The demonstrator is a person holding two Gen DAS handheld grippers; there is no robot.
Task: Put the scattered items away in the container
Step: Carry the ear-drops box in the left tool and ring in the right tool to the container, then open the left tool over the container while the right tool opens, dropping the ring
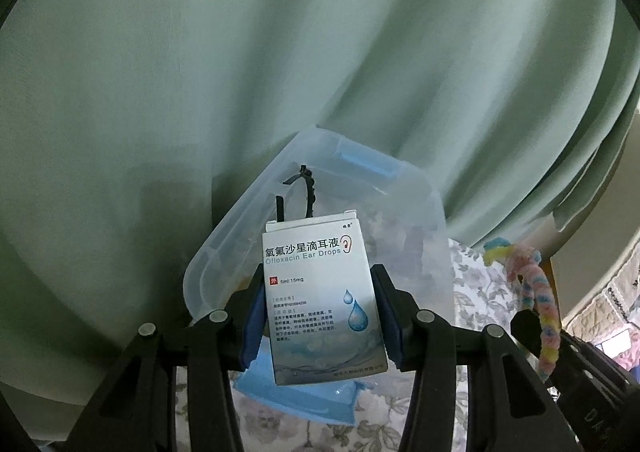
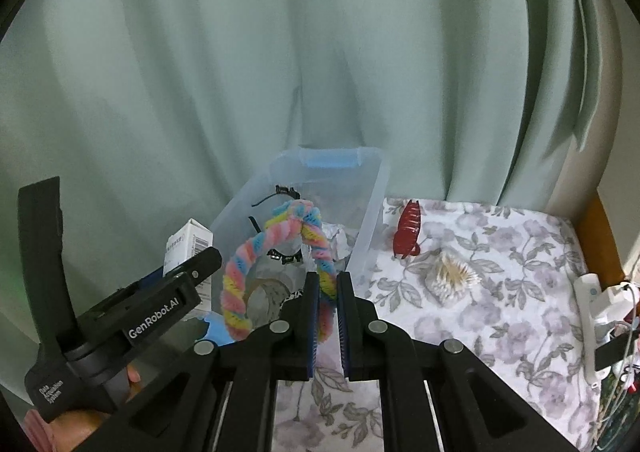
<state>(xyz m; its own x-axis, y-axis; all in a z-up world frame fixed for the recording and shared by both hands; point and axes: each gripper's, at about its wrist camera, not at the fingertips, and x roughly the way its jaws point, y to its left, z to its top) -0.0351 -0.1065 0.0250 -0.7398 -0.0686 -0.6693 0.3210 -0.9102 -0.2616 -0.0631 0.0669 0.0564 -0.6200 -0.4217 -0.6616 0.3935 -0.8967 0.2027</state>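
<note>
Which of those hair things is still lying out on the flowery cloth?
The red claw clip, right of the clear container. The black headband already sits inside, and the right gripper holds the pastel twisted headband.

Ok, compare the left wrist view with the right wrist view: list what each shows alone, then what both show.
Left wrist only: the printed front of the ear drops box clamped in the left tongs, and a blue lid lying under it.

Right wrist only: a red hair claw and a spiky cream hair clip on the flowered cloth, white devices at the right edge, and a hand gripping the left tool.

Both: the clear bin with a black headband inside, the rainbow headband pinched by the right tongs, and the green curtain.
</note>
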